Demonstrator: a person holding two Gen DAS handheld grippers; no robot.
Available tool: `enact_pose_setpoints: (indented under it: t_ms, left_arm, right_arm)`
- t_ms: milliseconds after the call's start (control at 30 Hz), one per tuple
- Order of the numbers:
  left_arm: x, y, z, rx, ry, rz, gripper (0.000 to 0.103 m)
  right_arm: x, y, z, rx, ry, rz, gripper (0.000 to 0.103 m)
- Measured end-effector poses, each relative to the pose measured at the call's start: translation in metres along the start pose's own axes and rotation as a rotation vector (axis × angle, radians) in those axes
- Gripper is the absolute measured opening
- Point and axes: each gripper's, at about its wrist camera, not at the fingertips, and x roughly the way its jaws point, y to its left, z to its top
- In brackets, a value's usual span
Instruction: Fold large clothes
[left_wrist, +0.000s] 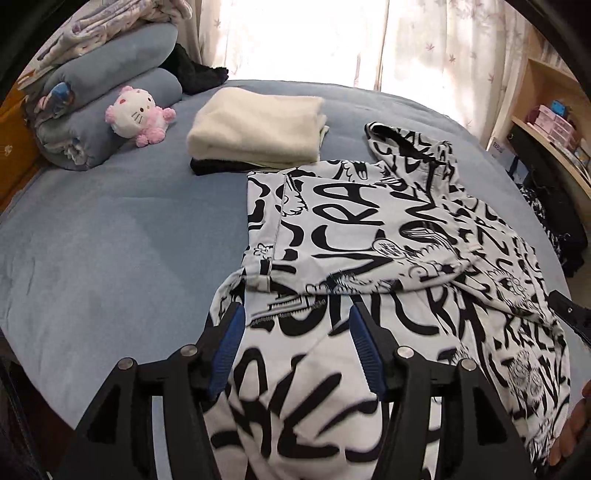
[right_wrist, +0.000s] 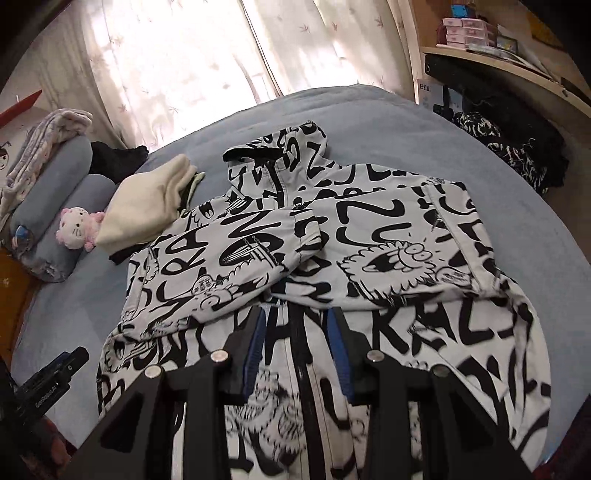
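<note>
A white hooded jacket with black graffiti print (left_wrist: 369, 229) lies on the blue bed, hood toward the window, both sleeves folded across the chest; it also shows in the right wrist view (right_wrist: 388, 236). My left gripper (left_wrist: 297, 317) is open, its blue-padded fingers (left_wrist: 229, 343) spread just above the jacket's lower left part. My right gripper (right_wrist: 297, 317) is open over the jacket's centre zipper, below the folded sleeves. The right gripper's body shows at the edge of the left wrist view (left_wrist: 569, 314), and the left one's in the right wrist view (right_wrist: 51, 373).
A folded cream garment (left_wrist: 255, 125) on a dark one lies beyond the jacket. A pink and white plush cat (left_wrist: 138, 114) leans on rolled blue bedding (left_wrist: 110, 92). Curtains (right_wrist: 207, 55) hang behind the bed (left_wrist: 110, 229). Shelves (right_wrist: 517, 74) and dark clothes (right_wrist: 509, 151) stand at the right.
</note>
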Motion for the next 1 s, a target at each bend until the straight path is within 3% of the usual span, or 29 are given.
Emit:
enact_pose_setpoints:
  t_ms: [300,833,900,1000]
  left_arm:
    - [-0.043,0.008,-0.032,0.008,-0.039,-0.011,0.059]
    - [-0.052,0.043,-0.085,0.018,0.021,-0.003,0.059]
    - [-0.048,0.05,-0.092,0.025,0.041,-0.006,0.059]
    - [-0.042,0.058,-0.1,0.035,0.068,-0.009,0.059]
  right_arm:
    - [-0.043,-0.008,-0.033,0.0,-0.041,-0.011,0.035]
    - [-0.075,-0.026,-0.091,-0.043,-0.032,-0.037,0.035]
    - [-0.08,-0.032,-0.093,-0.06,-0.038,-0.046,0.037]
    - [-0.084,-0.046,-0.095,-0.074,-0.025,-0.055,0.05]
